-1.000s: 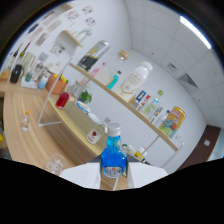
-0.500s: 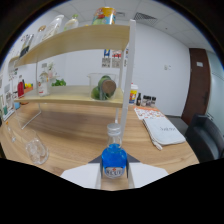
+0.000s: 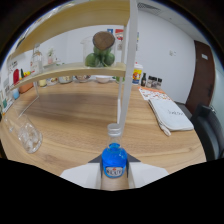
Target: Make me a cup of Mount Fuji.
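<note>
A small clear bottle of blue liquid [image 3: 114, 160] with a pale cap and a red-and-white label stands upright between my gripper's [image 3: 114, 172] white fingers [image 3: 82, 175], which press on its sides. It is held above the wooden table [image 3: 80, 117]. To the left of the fingers a clear glass [image 3: 26, 134] with a bumpy surface lies tilted on the table. Beyond the bottle rises a white post of a wooden shelf rack [image 3: 126, 65].
The rack's shelf carries a glass jar with green fruit [image 3: 101, 50] and several small bottles. A white folded cloth or booklet [image 3: 170, 114] lies on the table to the right, a dark chair [image 3: 210, 125] beyond it. Small bottles [image 3: 150, 80] stand at the table's far side, near a brown door [image 3: 202, 70].
The view has swung and dropped: the shelf rack and its post are now closer and straight ahead. The blue bottle stays between the fingers; the glass on the left looks nearer.
</note>
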`<action>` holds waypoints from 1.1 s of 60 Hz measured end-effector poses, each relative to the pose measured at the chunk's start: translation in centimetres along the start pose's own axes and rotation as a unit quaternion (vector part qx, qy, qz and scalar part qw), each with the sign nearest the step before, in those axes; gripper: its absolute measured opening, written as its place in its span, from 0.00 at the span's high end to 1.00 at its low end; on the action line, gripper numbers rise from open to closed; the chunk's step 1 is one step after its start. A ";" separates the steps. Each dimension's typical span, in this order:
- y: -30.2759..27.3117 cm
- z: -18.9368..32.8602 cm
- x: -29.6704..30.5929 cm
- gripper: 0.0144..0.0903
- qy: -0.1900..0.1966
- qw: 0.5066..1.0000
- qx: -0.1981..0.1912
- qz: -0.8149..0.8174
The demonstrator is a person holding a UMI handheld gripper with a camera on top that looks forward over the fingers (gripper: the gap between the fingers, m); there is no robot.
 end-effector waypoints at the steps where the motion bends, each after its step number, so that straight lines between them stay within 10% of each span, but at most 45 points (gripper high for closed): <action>1: 0.0 0.0 0.0 0.71 0.001 1.000 0.000 0.001; 16: 1.6 -0.6 0.8 0.60 0.014 0.999 -0.028 0.035; 26: 1.3 -3.3 1.3 0.06 0.035 0.997 -0.026 0.066; 51: -7.7 -12.2 -11.2 0.07 0.042 0.993 0.050 0.100; 66: -12.7 -12.0 -21.2 0.07 0.013 0.995 0.030 0.095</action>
